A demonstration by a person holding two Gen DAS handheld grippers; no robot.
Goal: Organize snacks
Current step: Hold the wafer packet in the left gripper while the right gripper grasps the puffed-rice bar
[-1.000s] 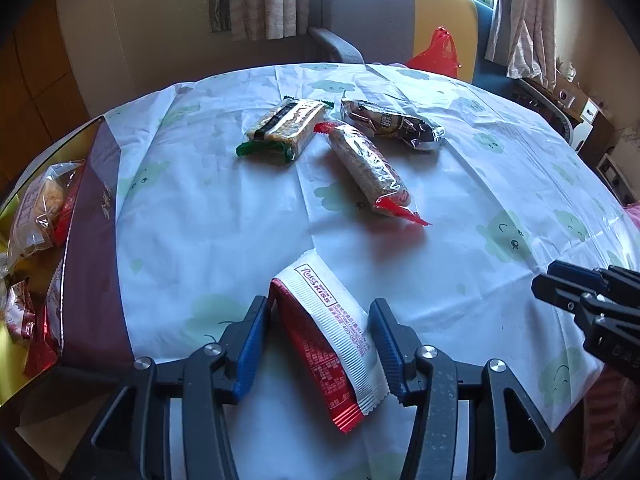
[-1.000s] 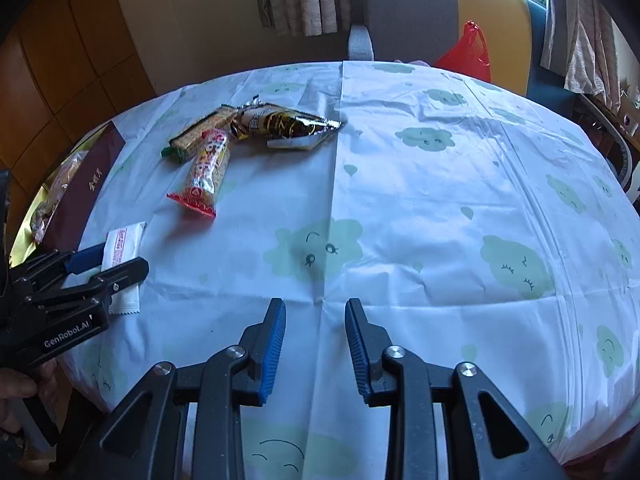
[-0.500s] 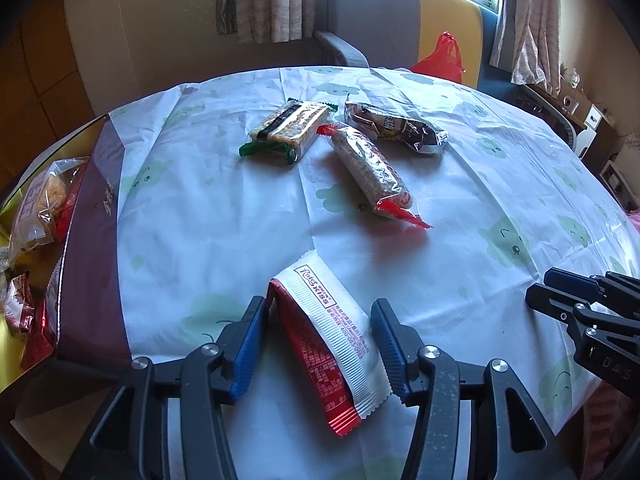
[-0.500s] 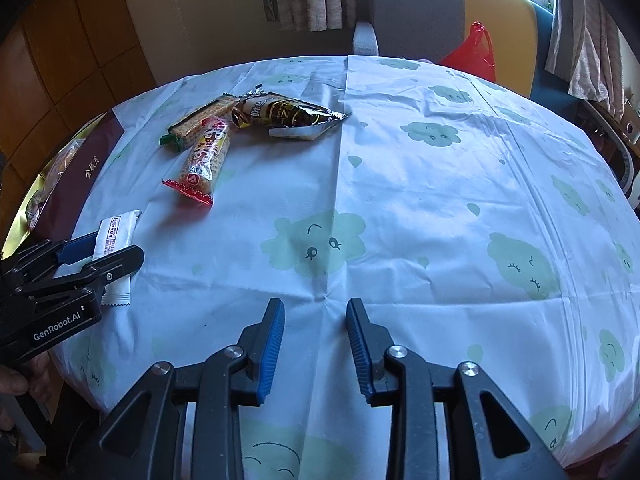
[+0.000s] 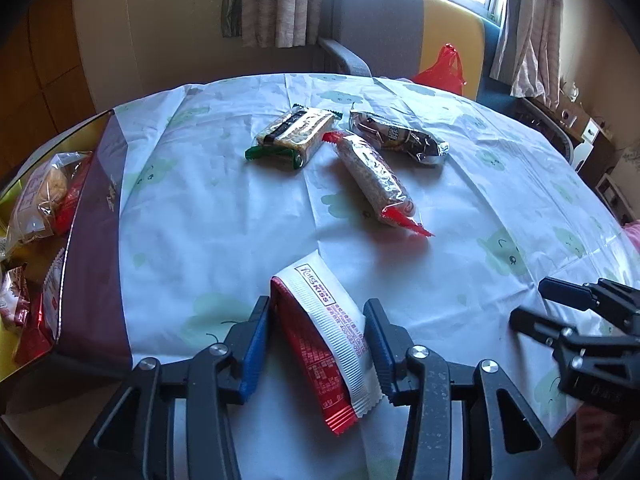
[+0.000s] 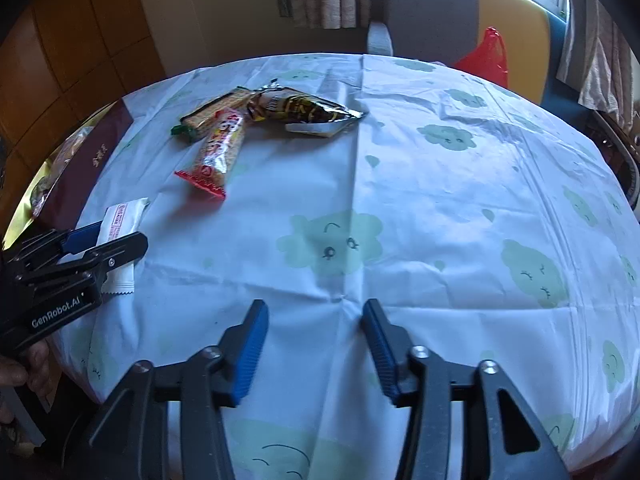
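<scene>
A white and red snack packet (image 5: 324, 332) lies tilted on the cloud-print tablecloth near the front edge. My left gripper (image 5: 316, 304) straddles it; its jaws are closing and the blue pads (image 5: 254, 344) touch both long edges of the packet. The right wrist view shows the same grip from the side, with the left gripper (image 6: 120, 236) around the packet (image 6: 120, 220). My right gripper (image 6: 314, 308) hovers over bare cloth, its jaws opening with nothing between them. It also shows at the right edge of the left wrist view (image 5: 528, 300).
Three more snacks lie further back: a green-ended cracker pack (image 5: 296, 134), a red-ended bar (image 5: 374, 178) and a dark foil pack (image 5: 396, 138). A maroon-walled box (image 5: 96, 248) holding several snacks stands at the left. A chair (image 5: 380, 28) and red bag (image 5: 442, 66) are behind the table.
The right gripper's jaws have spread apart. The left gripper's jaws have drawn in slightly onto the packet. Both hands have stayed about where they were.
</scene>
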